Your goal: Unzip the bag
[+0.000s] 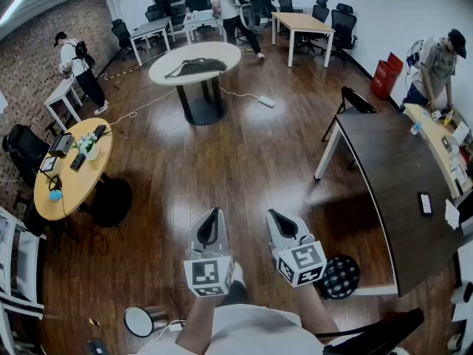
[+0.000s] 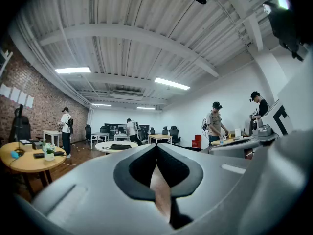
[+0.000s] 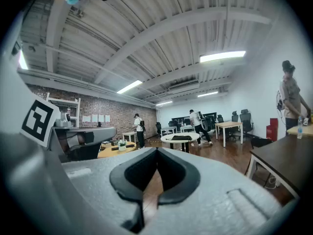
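The person stands on the wooden floor with both tools held low and pointed ahead. The left gripper is clenched on nothing, and the right gripper is likewise closed and empty. The dark bag lies flat on the round white table, well apart across the room, so unzipping has not begun; the idle, closed carry probably suits walking over
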Tool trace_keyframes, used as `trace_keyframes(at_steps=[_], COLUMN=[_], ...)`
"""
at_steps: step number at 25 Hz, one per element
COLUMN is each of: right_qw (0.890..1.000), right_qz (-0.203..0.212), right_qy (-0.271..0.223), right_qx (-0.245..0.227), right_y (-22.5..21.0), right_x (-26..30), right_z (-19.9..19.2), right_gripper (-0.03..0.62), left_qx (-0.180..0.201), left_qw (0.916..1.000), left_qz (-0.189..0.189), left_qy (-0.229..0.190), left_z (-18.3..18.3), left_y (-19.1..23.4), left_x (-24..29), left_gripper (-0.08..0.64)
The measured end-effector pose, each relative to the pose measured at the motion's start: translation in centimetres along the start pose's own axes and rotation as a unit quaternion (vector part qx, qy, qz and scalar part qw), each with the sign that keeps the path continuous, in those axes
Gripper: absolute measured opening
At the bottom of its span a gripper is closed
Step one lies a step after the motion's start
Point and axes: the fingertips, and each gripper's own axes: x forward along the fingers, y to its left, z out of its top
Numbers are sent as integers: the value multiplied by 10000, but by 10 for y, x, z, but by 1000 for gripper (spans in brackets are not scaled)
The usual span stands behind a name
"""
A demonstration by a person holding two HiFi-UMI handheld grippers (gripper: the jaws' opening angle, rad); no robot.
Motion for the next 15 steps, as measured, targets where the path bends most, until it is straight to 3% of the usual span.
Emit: trace_keyframes(at_steps=[8,15], right_qw=[9984,9972], right_qz=[160,408], right_qy=[-275,-308], right_qx=[-464,-552], right_y=[-2,3], right_x=[150,242], right_z=[67,71], right_gripper=[-12,-12], left_qx=[-65,-164], left_qw=[9992,9991], left_qz=[43,159], left_qy=[-384,-358], left_z=[41,29], left_y=[107,170], left_x=[106,171], left_gripper=[17,17])
